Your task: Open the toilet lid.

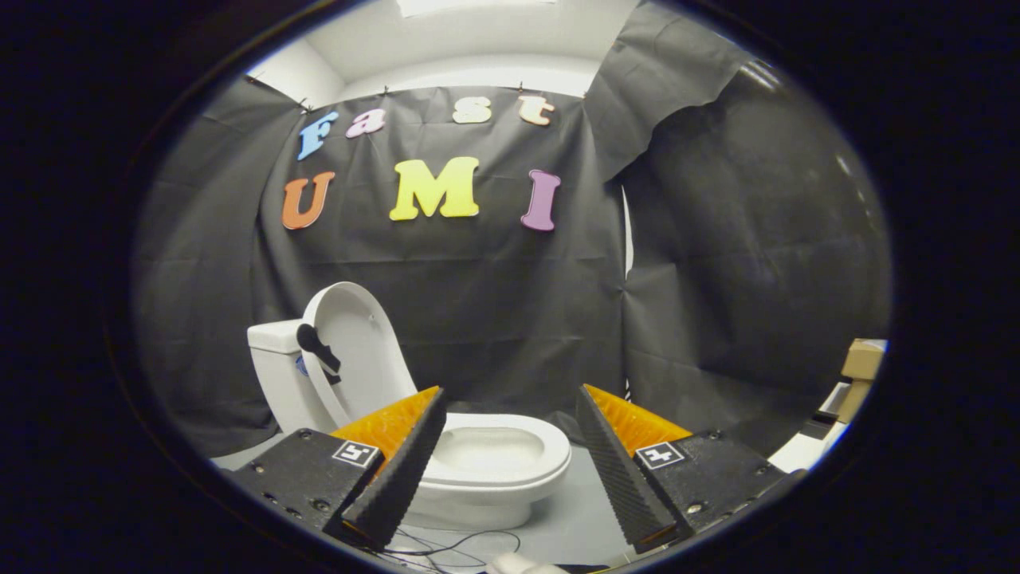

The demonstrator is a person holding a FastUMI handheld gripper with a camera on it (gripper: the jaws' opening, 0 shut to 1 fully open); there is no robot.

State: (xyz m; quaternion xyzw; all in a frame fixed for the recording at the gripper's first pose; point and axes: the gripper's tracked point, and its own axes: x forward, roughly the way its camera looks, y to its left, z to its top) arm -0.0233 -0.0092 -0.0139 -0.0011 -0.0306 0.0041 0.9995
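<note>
Item one: a white toilet point(478, 470) on the grey floor point(582, 518) against the black cloth wall, its lid point(355, 351) already raised and leaning back on the tank point(275, 339) (a small dark fitting point(317, 351) sits at the lid's edge). Item two: the tongs point(510, 414), spread wide and pinching nothing, the bowl just beyond and between their fingers. Sundries: thin dark cables point(446, 550) on the floor below the bowl, cardboard boxes point(861, 367) well off to the right.

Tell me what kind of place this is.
Likely a mock bathroom in a test booth: a toilet with its lid raised against the tank, black cloth for walls. The open claw holds nothing.
</note>
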